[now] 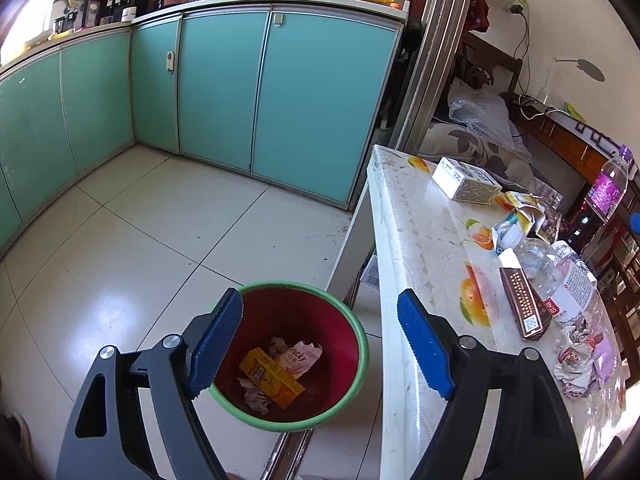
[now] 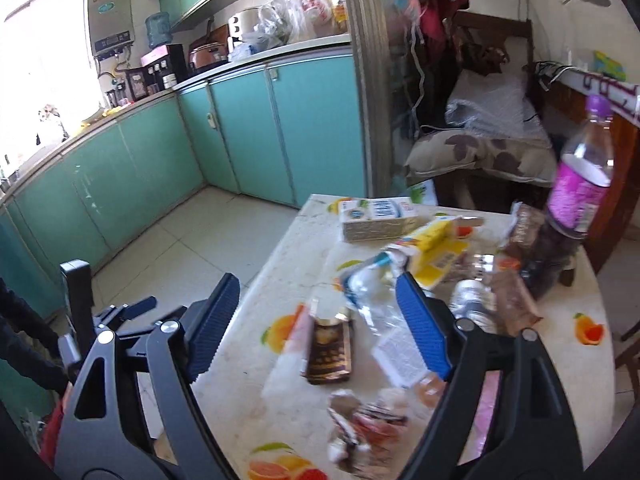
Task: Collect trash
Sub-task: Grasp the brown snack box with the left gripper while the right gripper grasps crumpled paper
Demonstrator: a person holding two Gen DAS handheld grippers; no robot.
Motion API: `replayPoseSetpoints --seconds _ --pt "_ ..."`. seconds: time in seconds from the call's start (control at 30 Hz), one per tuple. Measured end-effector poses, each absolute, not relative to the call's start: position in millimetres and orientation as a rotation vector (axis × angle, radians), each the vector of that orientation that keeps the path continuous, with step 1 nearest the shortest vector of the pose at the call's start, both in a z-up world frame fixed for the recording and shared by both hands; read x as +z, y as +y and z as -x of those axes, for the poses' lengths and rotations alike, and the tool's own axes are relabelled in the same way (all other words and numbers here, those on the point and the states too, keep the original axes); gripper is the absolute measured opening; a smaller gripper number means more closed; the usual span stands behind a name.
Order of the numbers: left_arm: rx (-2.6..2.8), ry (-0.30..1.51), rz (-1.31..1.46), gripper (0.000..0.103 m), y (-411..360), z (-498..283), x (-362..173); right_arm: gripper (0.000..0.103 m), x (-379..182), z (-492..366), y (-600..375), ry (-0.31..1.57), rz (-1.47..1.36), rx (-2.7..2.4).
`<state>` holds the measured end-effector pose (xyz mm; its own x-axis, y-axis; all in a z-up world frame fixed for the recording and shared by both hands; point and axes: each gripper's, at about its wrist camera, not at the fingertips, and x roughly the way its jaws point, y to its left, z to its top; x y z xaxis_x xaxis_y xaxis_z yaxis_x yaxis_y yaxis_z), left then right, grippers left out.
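Observation:
My left gripper (image 1: 320, 344) is open and empty, hovering above a red bin with a green rim (image 1: 356, 324) on the floor beside the table. The bin holds a yellow box (image 1: 272, 376), a Pocky wrapper (image 1: 298, 356) and crumpled paper. My right gripper (image 2: 316, 324) is open and empty over the table (image 2: 280, 264). Between its fingers lie a brown packet (image 2: 330, 350) and a crushed clear bottle (image 2: 372, 300). A crumpled wrapper (image 2: 360, 428) lies nearer. The same packet (image 1: 522, 304), bottle (image 1: 560, 280) and wrapper (image 1: 576, 364) show in the left wrist view.
A white carton (image 2: 376, 220), a yellow crushed carton (image 2: 436, 248) and an upright purple-label bottle (image 2: 580, 184) stand farther back on the table. Teal kitchen cabinets (image 1: 224, 92) line the far side of the tiled floor (image 1: 140, 248). A cushioned chair (image 2: 480, 152) is behind the table.

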<state>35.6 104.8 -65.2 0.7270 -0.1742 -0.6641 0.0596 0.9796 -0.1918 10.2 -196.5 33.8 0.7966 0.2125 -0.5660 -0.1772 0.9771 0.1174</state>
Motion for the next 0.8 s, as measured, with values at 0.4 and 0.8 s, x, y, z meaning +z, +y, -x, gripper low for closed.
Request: replayPoseSetpoints --seconds 0.4,0.8 --pt "-0.201 0.710 0.129 0.076 56.7 -27.8 -50.4 0.079 -71.1 23.1 -222.1 0.839 -0.037 0.182" --pt "-0.376 0.787 0.098 0.077 -18.4 -39.9 -55.6 0.042 -88.0 39.4 -233.8 0.777 -0.151 0.225"
